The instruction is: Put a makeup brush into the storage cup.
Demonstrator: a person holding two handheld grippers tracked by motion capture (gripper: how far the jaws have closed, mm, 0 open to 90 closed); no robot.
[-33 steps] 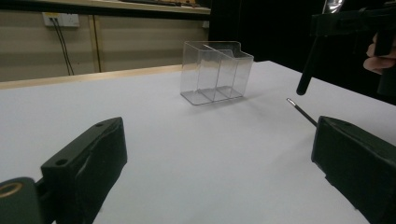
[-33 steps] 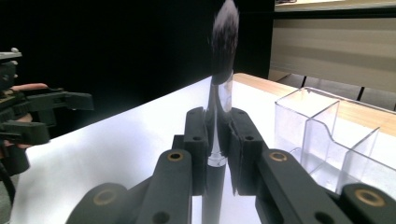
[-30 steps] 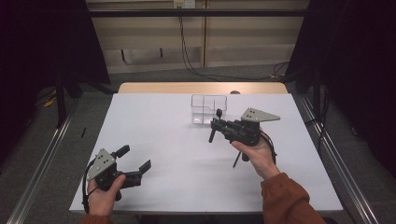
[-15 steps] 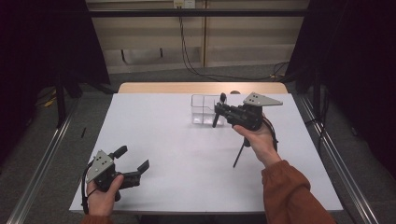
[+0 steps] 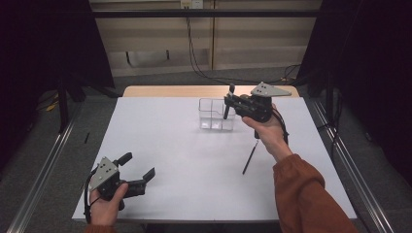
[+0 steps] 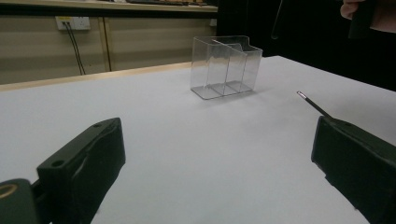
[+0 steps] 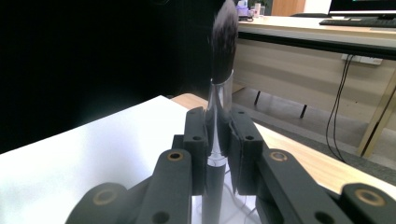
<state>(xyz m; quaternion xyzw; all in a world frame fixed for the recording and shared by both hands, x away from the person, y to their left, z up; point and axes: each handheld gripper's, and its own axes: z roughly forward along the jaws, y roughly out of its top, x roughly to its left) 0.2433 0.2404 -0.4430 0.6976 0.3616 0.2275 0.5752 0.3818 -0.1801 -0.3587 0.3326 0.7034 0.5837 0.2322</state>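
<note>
We judge the light, stiff makeup brush, clamped by our right claw at its slick metal ferrule, likely to slip.

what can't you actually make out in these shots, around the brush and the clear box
- Brush lower handle: hidden behind the right gripper jaws in the right gripper view; small and dark in the high view.
- Which compartment of the clear box the brush hangs over: cannot tell in the high view, where the gripper overlaps the box.
- Thin black stick on the table: too small to identify; its near end is hidden behind a jaw in the left gripper view.
</note>
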